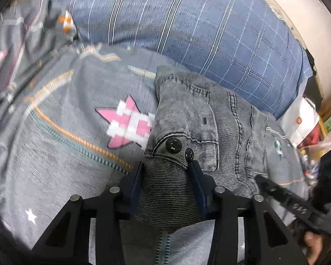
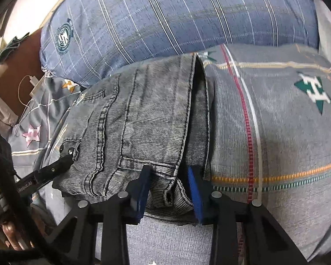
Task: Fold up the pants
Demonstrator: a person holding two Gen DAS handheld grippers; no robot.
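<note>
While both tools hold the near edge of the pants (image 2: 143,114), the bundle is only as secure as those two bites. The left gripper (image 1: 167,167) has its fingers clenched on the waistband fabric just below the two black buttons (image 1: 173,145). The right gripper (image 2: 168,176) has cloth bunched between its blue pads (image 2: 193,190) at the hem end, though the jaws stand fairly wide, so its hold looks loose. The grey jeans lie already doubled over on the bedspread (image 2: 275,121), towards its far edge, butting against the blue plaid pillow (image 2: 165,17) behind. I judge the risk to be uneven pulling: if one side lifts faster, the stacked layers could slide apart, or the thick hem could slip from the right pads. Farther left, a charger cable (image 2: 25,92) lies near the bedspread's edge, where dragged cloth might snag it.
</note>
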